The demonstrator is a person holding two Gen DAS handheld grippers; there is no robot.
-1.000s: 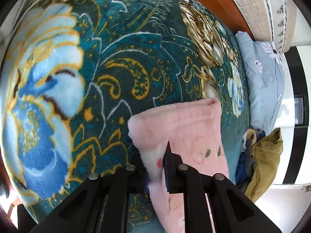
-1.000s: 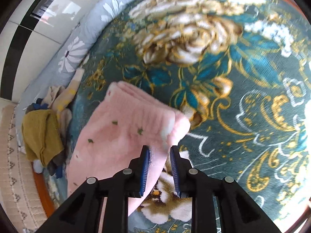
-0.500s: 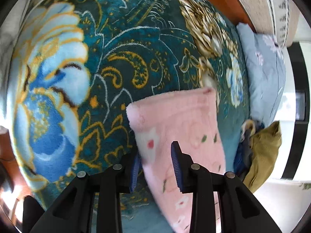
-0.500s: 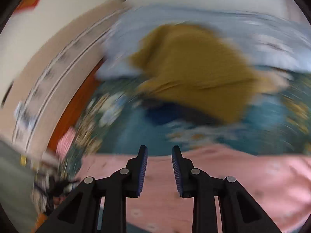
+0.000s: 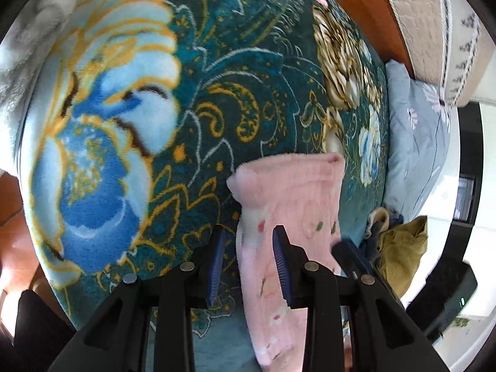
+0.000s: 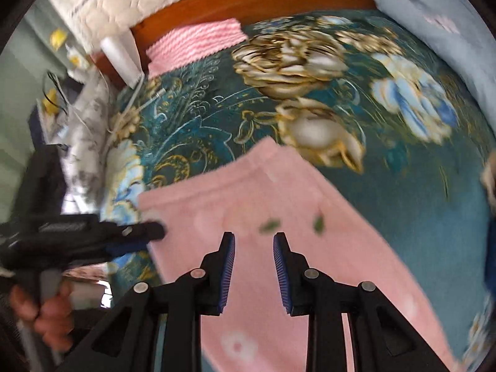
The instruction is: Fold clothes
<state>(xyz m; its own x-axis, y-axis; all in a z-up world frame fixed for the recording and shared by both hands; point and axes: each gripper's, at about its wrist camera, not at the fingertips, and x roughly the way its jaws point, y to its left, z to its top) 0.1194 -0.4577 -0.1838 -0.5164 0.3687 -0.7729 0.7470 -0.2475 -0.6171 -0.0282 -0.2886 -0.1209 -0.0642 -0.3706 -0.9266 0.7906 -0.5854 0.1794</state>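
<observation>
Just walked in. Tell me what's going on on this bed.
A person with a two-finger gripper in each hand is folding a pink fleece garment on a teal floral blanket. Both the left gripper and the right gripper hover open over it, gripping nothing. An unfolded pile with a mustard garment waits nearby.

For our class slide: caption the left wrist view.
Open left gripper over folded pink garment on floral blanket.

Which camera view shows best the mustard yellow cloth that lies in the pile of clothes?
The left wrist view. There the mustard yellow cloth sits crumpled at the far right edge of the bed, beside the pale blue pillow. The right wrist view does not show it; its right edge is blurred.
</observation>
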